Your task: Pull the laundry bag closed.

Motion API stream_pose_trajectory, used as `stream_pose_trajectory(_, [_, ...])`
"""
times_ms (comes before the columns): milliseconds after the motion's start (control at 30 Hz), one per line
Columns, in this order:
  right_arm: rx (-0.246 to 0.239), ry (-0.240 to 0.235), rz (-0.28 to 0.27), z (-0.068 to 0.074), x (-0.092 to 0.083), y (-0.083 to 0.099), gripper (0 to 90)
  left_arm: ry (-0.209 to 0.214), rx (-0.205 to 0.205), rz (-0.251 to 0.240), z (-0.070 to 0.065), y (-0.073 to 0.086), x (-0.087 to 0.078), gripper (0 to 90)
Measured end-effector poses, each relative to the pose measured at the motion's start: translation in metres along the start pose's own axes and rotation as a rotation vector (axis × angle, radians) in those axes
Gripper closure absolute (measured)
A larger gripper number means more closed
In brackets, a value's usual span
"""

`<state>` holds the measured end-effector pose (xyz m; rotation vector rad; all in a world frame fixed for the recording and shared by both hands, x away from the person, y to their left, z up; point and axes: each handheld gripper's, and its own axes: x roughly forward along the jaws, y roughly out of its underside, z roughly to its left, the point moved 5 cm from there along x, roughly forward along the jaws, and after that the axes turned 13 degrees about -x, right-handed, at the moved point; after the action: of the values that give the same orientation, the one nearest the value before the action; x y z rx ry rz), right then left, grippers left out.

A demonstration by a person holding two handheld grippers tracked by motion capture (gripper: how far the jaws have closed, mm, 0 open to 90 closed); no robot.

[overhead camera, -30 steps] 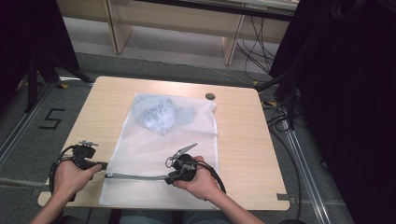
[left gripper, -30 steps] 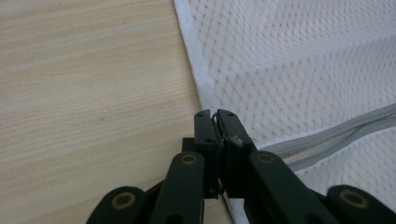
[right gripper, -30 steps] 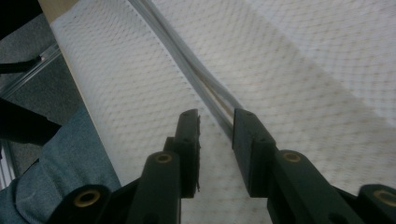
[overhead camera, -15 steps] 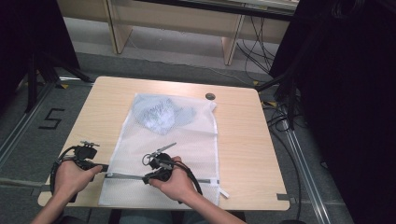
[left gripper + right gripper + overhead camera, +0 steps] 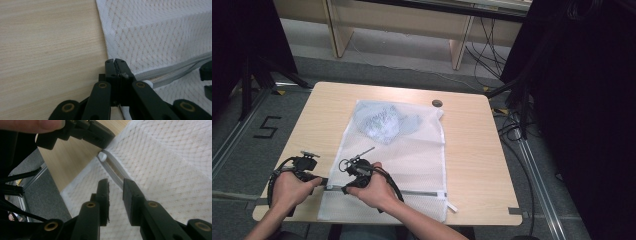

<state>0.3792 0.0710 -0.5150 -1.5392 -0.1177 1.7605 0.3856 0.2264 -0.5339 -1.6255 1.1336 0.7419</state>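
Mesh laundry bag (image 5: 397,165), white and flat, lies along the middle of the wooden table (image 5: 472,150), with a bundle of pale patterned cloth (image 5: 384,121) inside it at the far end. Its grey zipper (image 5: 422,192) runs across the near end, close to the table's front edge. The work in hand looks like zipping the bag shut, and I judge it nearly finished: from the high view the zipper lies flat and closed across most of the bag's width, and only the short stretch at the left corner is left.

The left claw (image 5: 116,65) is clamped tight on the bag's left corner, at the zipper's end, pinning it for the pull. The right claw (image 5: 116,188) sits just beside it over the zipper line, its jaws narrowly apart and having just been opening, with the zipper tape running between them but not pinched. A small white zipper end piece (image 5: 102,156) shows just ahead of it, near the left claw.
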Motion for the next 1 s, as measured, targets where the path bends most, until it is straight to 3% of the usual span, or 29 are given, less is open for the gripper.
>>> stream_pose_trajectory(100, [0.01,0.021,-0.007,0.0,0.005,-0.005,76.1,-0.003,0.005,0.021,0.0,0.0,0.0,88.3])
stream_pose_trajectory(200, [0.045,-0.027,0.003,0.002,0.011,-0.008,76.9,-0.01,0.007,0.027,0.001,0.0,0.0,88.1])
stream_pose_trajectory(333, [0.05,-0.04,-0.005,0.002,0.018,-0.012,78.1,-0.015,0.006,0.034,0.001,0.001,0.0,87.9])
stream_pose_trajectory(533, [0.05,-0.043,-0.005,0.001,0.025,-0.022,78.2,-0.022,0.003,0.034,0.001,0.001,0.001,88.0])
stream_pose_trajectory(733, [0.089,-0.042,0.004,0.0,0.032,-0.029,77.6,-0.023,0.002,0.036,0.001,0.001,0.001,88.1])
stream_pose_trajectory(767, [0.073,-0.045,0.001,-0.001,0.033,-0.03,77.5,-0.023,0.003,0.037,0.001,0.001,0.001,88.1])
stream_pose_trajectory(1000, [0.076,-0.059,0.008,0.0,0.042,-0.033,78.4,-0.021,0.004,0.041,0.001,0.001,0.001,88.5])
